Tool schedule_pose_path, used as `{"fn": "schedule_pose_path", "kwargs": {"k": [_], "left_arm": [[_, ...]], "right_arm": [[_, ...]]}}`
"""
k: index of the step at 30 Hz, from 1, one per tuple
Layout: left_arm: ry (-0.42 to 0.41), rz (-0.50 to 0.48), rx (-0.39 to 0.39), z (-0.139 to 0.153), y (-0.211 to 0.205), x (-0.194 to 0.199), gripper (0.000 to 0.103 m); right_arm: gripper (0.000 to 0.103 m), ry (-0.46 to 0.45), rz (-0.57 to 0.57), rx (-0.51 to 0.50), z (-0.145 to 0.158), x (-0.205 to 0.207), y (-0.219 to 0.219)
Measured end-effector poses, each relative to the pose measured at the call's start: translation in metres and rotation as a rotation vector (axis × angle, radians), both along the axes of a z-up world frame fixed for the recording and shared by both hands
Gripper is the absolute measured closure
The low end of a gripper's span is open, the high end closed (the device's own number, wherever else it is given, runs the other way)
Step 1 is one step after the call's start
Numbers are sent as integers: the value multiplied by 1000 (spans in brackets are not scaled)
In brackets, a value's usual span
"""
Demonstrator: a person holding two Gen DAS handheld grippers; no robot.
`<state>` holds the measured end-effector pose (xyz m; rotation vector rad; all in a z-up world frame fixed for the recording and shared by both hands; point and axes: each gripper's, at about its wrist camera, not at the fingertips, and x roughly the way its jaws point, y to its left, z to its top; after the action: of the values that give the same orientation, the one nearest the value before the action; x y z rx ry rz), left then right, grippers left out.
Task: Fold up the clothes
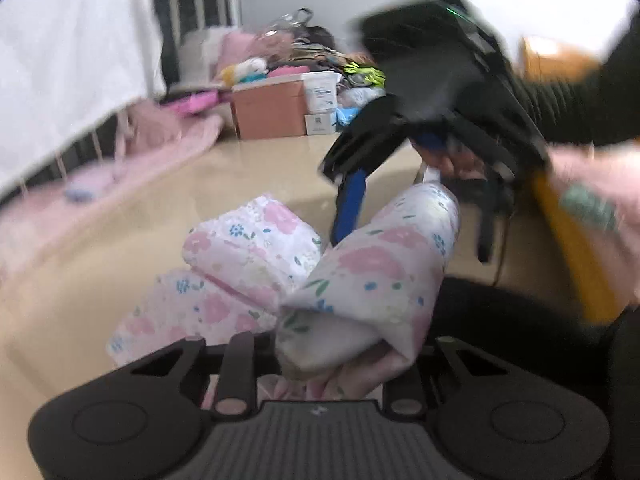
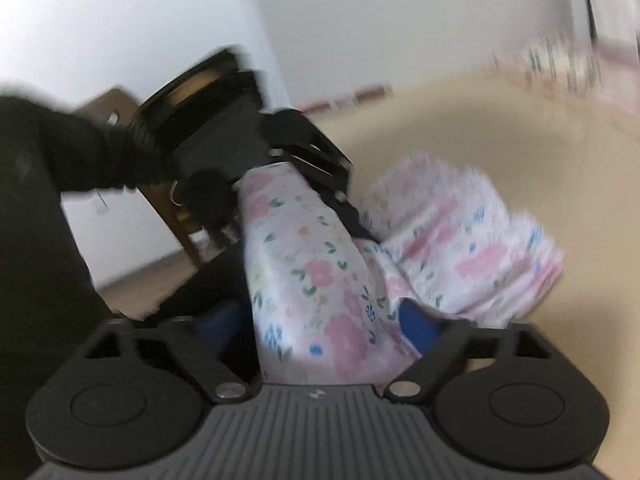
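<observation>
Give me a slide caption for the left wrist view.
Left tool pinching a fold of floral cloth above a beige table, right tool open at its far end.

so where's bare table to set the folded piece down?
Free: beige table left of the floral garment, up to the pink cloth along the left edge; also the strip between the garment and the brown box. Crowded: the far clutter pile behind the box, and the right side, where the right gripper works.
</observation>
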<state>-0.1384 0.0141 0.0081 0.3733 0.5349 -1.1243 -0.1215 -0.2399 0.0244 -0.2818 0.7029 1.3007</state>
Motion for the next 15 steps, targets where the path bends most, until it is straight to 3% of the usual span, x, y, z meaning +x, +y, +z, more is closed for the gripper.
{"fn": "schedule_pose_path", "kwargs": {"k": [2,5,6,8,9,10,12,13,15], "left_arm": [[111,11,-48,1,7,14,80],[225,21,-92,3,16,29,80],[252,18,-98,3,18,30,80],[334,10,-112,4,22,37,80],[382,11,-121,4,24,42,80],[429,13,-130,4,26,47,79],[517,64,-148,5,29,58,77],[556,95,-165,7,33,60,67],[496,145,-202,19,42,52,47]], "right_arm": [[5,-141,-11,8,-7,-16,-6],[6,-177,-38,63,-19,-21,-13],[9,-187,-54,79,-22,-21,-14],[28,-188,-102,100,-25,-16,-13],[48,-127,-121,104,-26,-8,-12],[54,-37,-151,121,-28,3,-13],[55,171,-237,193,-30,27,-21],[57,278,-286,233,-33,38,-26],[57,402,-342,283,-38,49,-32]]}}
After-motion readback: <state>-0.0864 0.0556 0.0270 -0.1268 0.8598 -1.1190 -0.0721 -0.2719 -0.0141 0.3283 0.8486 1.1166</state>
